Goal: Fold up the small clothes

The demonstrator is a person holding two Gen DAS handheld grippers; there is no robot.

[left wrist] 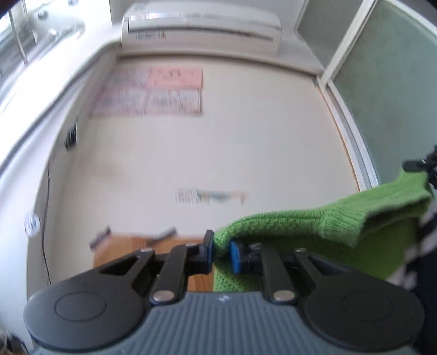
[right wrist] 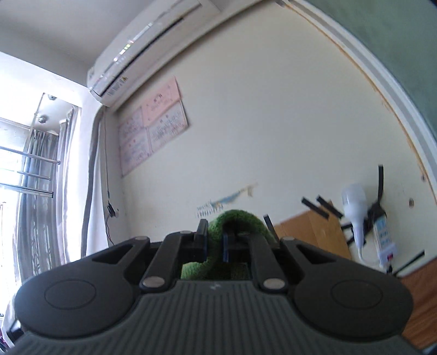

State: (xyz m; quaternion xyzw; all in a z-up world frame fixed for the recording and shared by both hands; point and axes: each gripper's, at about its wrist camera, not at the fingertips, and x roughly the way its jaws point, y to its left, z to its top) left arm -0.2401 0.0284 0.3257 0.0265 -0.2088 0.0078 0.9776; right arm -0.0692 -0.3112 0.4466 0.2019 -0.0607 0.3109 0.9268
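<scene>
A green knitted garment (left wrist: 314, 226) hangs in the air between both grippers. My left gripper (left wrist: 221, 255) is shut on one edge of it; the knit stretches right and up to a ribbed cuff near the frame's right edge, where part of the other gripper (left wrist: 422, 163) shows. My right gripper (right wrist: 214, 243) is shut on another edge of the same green garment (right wrist: 237, 218), which bunches up between and over its fingers. Both cameras point up at the wall; the rest of the garment is hidden below.
A cream wall with pink posters (left wrist: 153, 92) and an air conditioner (left wrist: 202, 24) above. A wooden cabinet (left wrist: 153, 254) stands low by the wall. A window with curtains (right wrist: 41, 191) is left, a white bulb lamp (right wrist: 355, 213) and power strip (right wrist: 385, 240) right. A green glass door (left wrist: 387, 82) is at the right.
</scene>
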